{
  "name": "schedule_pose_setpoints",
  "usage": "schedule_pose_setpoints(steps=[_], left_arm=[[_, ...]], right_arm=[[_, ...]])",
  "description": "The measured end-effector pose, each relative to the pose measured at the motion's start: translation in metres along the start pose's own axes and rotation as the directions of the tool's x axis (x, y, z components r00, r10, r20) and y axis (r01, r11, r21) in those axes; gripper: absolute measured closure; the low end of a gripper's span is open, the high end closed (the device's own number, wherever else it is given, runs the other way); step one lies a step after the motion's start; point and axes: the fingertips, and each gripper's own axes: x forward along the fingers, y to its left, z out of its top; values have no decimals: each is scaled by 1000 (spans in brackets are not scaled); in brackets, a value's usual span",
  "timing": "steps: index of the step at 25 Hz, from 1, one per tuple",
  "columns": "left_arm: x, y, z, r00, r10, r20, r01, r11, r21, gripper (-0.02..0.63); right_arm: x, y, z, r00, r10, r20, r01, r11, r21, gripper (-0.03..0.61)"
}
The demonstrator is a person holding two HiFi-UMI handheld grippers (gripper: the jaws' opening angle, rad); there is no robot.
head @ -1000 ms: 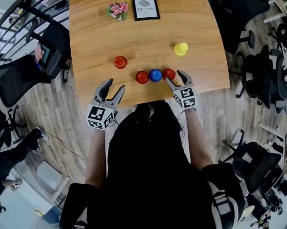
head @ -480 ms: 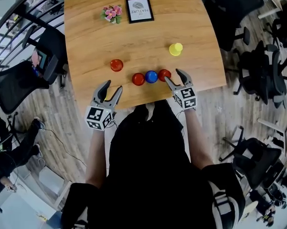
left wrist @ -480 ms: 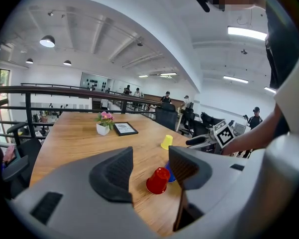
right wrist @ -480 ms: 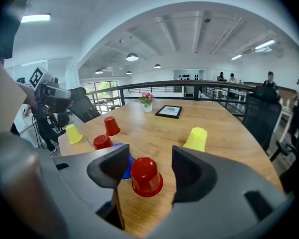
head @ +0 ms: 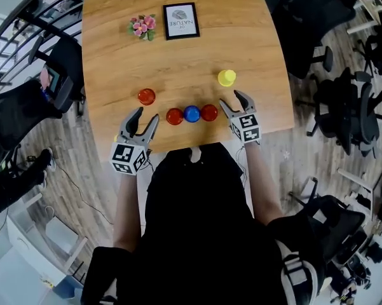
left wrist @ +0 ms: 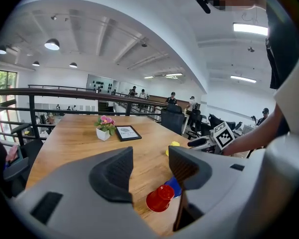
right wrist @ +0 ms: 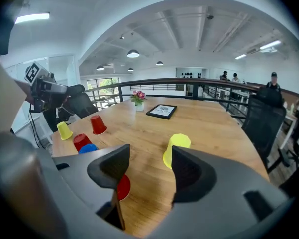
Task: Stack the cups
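Observation:
Three cups stand upside down in a row near the table's front edge: red (head: 174, 116), blue (head: 191, 114), red (head: 209, 112). Another red cup (head: 146, 96) stands apart to the left, and a yellow cup (head: 227, 77) to the right. My left gripper (head: 146, 115) is open and empty, just short of the lone red cup. My right gripper (head: 230, 100) is open and empty between the row's right red cup and the yellow cup (right wrist: 176, 149). The right gripper view shows a second yellow cup (right wrist: 64, 130) by the left gripper. The left gripper view shows a red cup (left wrist: 159, 198) below the jaws.
A framed picture (head: 180, 21) and a small pot of pink flowers (head: 141, 27) stand at the far side of the wooden table (head: 178, 62). Black office chairs (head: 305, 24) surround it. The table's front edge lies under my wrists.
Both grippers have moved forward over the table: the left closer to the lone red cup, the right closer to the yellow cup. The cups have not moved.

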Motion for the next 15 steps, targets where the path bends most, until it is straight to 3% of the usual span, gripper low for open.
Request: schedule_pose_setpoints(steps=[15], left_arm=[[16,2,3,989,146,-23,-147,988,-49,367]], right_arm=[[53,-56,12,999,25,-30,-26,999,-34,282]])
